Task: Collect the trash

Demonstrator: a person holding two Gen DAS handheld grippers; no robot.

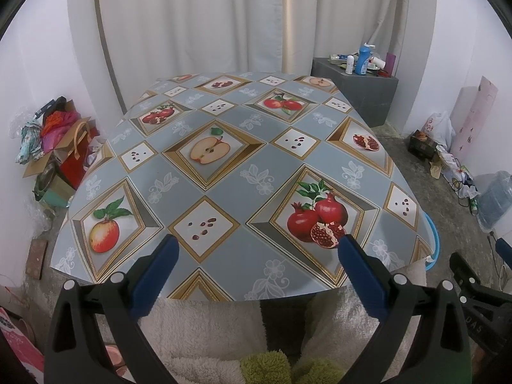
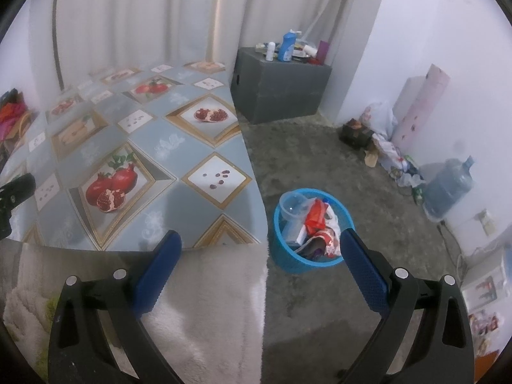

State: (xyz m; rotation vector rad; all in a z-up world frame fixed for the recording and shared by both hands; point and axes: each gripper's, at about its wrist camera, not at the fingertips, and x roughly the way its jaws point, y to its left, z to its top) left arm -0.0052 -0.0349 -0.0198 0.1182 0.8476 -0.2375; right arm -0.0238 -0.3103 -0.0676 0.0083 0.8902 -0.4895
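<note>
A blue waste basket (image 2: pixel 289 257) stands on the floor just right of the table. It holds trash: a clear plastic cup (image 2: pixel 292 206), a red wrapper (image 2: pixel 315 217), a small box and crumpled wrappers. My right gripper (image 2: pixel 260 243) is open and empty, held near the table's front right corner, left of and above the basket. My left gripper (image 1: pixel 256 246) is open and empty over the table's front edge. The table (image 1: pixel 224 192) has a fruit-print cloth; I see no loose items on it. The basket's rim (image 1: pixel 433 243) shows at the table's right edge in the left wrist view.
A fluffy white blanket (image 2: pixel 208 304) hangs below the table's front edge. A grey box (image 2: pixel 281 86) with bottles stands at the back right. A water jug (image 2: pixel 448 188) and bags lie along the right wall. Boxes and cloths (image 1: pixel 54 147) are piled at the left wall.
</note>
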